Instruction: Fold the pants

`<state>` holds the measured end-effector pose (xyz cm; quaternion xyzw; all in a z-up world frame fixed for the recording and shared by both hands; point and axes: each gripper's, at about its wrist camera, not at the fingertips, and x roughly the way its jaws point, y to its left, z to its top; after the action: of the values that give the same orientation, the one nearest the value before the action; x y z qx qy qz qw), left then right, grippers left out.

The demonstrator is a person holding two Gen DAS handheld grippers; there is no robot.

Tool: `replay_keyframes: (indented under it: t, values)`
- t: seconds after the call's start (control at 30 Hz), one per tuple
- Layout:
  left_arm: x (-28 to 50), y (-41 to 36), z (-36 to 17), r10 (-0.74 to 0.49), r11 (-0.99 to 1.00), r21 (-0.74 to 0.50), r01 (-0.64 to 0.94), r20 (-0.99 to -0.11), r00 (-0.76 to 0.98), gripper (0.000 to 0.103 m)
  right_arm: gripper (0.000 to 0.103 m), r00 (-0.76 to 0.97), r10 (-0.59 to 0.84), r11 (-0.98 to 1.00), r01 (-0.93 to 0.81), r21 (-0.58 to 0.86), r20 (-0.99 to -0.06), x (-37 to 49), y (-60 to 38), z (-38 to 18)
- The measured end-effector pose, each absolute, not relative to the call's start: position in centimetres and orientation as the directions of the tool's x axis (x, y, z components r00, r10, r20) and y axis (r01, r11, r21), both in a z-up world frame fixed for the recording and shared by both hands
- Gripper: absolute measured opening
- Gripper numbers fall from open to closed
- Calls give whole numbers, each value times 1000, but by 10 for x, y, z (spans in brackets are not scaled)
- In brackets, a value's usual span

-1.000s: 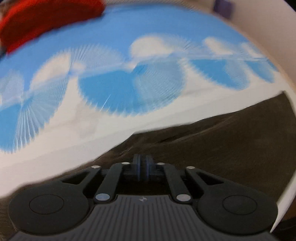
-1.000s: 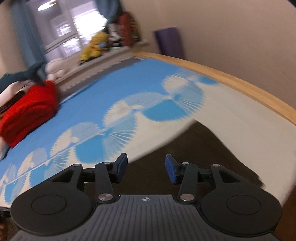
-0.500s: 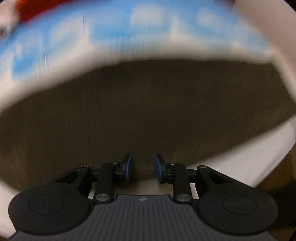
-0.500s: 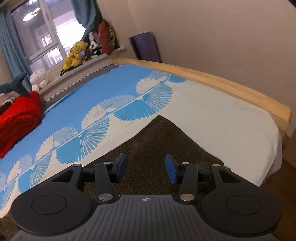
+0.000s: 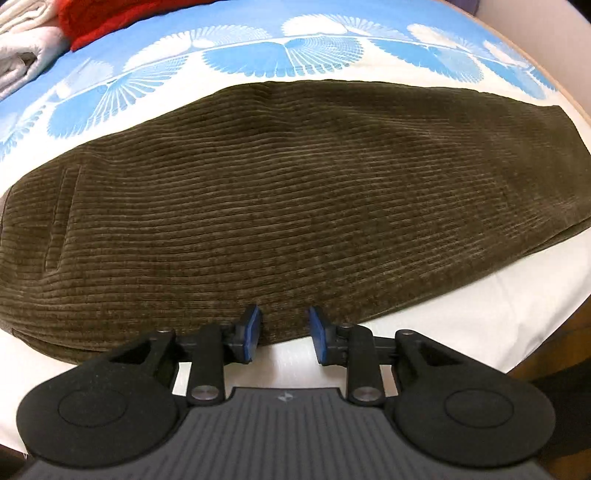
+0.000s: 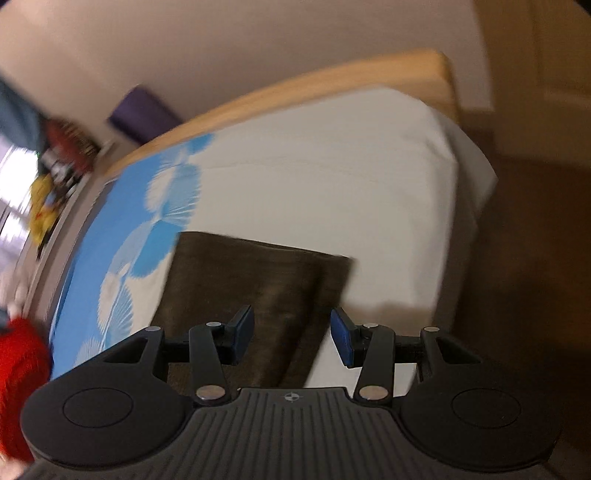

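Observation:
Dark olive corduroy pants (image 5: 280, 192) lie flat across the bed, folded lengthwise, waist end at the left and leg ends at the right. My left gripper (image 5: 283, 334) is open and empty, its fingertips at the near edge of the pants. In the right wrist view the leg end of the pants (image 6: 255, 291) lies on the white sheet. My right gripper (image 6: 291, 338) is open and empty, hovering above the leg end's near edge.
The bed has a blue and white fan-patterned cover (image 5: 280, 55) and a wooden frame (image 6: 332, 79). A red blanket (image 5: 110, 18) and white folded cloth (image 5: 26, 59) lie at the far left. The bed corner (image 6: 469, 173) drops to a brown floor (image 6: 528, 258).
My left gripper opened, let go of the pants and pulled back to their near edge. My right gripper stayed open and swung right toward the leg end and bed corner.

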<state>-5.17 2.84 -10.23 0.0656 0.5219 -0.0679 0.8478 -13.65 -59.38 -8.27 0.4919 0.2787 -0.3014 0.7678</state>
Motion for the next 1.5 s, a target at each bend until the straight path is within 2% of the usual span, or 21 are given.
replay_keyframes:
  t: [0.17, 0.3, 0.87, 0.93, 1.03, 1.07, 1.17, 1.23, 1.33, 1.4, 1.43, 1.5]
  values:
    - [-54, 33, -105, -67, 981, 23, 193, -891, 448, 32, 52, 665, -144, 221, 743, 631, -733, -134, -607, -112]
    - [-52, 36, -107, -71, 978, 27, 205, -889, 453, 32, 56, 670, -151, 272, 735, 621, -727, -114, -607, -115]
    - [-52, 31, -109, -69, 977, 35, 212, -883, 465, 32, 59, 593, -233, 433, 773, 464, -771, -68, -583, -114]
    - [-53, 31, -109, -68, 976, 37, 214, -882, 466, 32, 56, 587, -241, 433, 778, 455, -773, -68, -582, -113]
    - [-53, 31, -109, -68, 976, 38, 214, -881, 467, 32, 40, 577, -251, 423, 787, 448, -777, -71, -584, -114]
    - [-53, 30, -108, -67, 976, 39, 214, -882, 467, 33, 31, 578, -250, 420, 787, 451, -776, -73, -585, -114]
    - [-48, 32, -95, -86, 976, 9, 217, -902, 422, 35, 18, 592, -254, 422, 779, 463, -765, -76, -586, -113]
    - [-45, 47, -64, -139, 974, -33, 224, -866, 480, 36, 16, 607, -262, 436, 768, 469, -750, -78, -585, -109]
    - [-33, 85, -23, -48, 981, 77, 176, -787, 615, 36, 15, 626, -272, 460, 752, 472, -731, -78, -583, -104]
    - [-19, 120, -13, 14, 986, 114, 119, -776, 631, 36, 16, 623, -267, 466, 752, 467, -735, -78, -583, -103]
    - [-12, 140, -15, 45, 990, 120, 79, -782, 621, 36, 17, 615, -262, 468, 755, 459, -744, -77, -584, -104]
    - [-3, 175, -29, 137, 989, 138, -45, -792, 594, 35, 28, 601, -252, 456, 765, 455, -759, -76, -585, -107]
